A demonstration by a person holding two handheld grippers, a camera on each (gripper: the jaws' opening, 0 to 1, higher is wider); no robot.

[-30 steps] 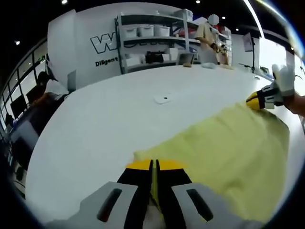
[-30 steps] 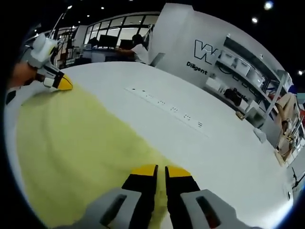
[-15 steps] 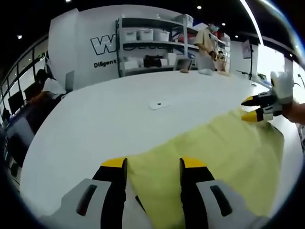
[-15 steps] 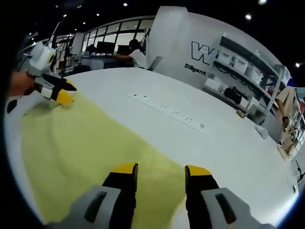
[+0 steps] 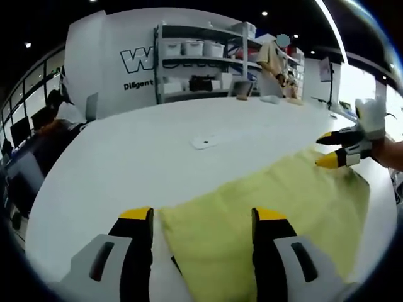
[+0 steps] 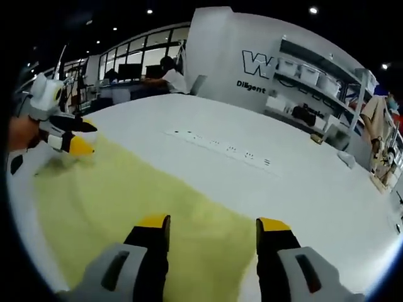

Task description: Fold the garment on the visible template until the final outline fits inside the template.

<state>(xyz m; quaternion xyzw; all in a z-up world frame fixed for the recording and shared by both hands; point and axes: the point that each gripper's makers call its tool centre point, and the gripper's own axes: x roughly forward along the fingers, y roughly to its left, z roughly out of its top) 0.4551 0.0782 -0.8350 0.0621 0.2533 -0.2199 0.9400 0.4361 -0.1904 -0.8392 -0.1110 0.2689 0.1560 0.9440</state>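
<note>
A pale yellow garment (image 5: 271, 207) lies flat on the white table (image 5: 145, 157). In the left gripper view, my left gripper (image 5: 203, 217) stands open over the garment's near corner, its fingers apart on either side of the cloth edge. The right gripper (image 5: 330, 150) comes in from the right, open above the far corner. In the right gripper view, my right gripper (image 6: 214, 223) is open above the garment (image 6: 132, 201), and the left gripper (image 6: 80, 137) hangs open over the far left corner. No template outline is visible on the table.
A small white item (image 5: 204, 142) lies on the table beyond the garment. A row of dark marks (image 6: 217, 146) runs across the table. Shelving with bins (image 5: 198, 60) and a standing person (image 5: 274, 60) are at the back. A seated person (image 6: 171, 78) is at the far edge.
Both grippers were shut on the garment's corners a second ago; both have let go, opened wide and lifted slightly. The garment now lies flat on the table.
</note>
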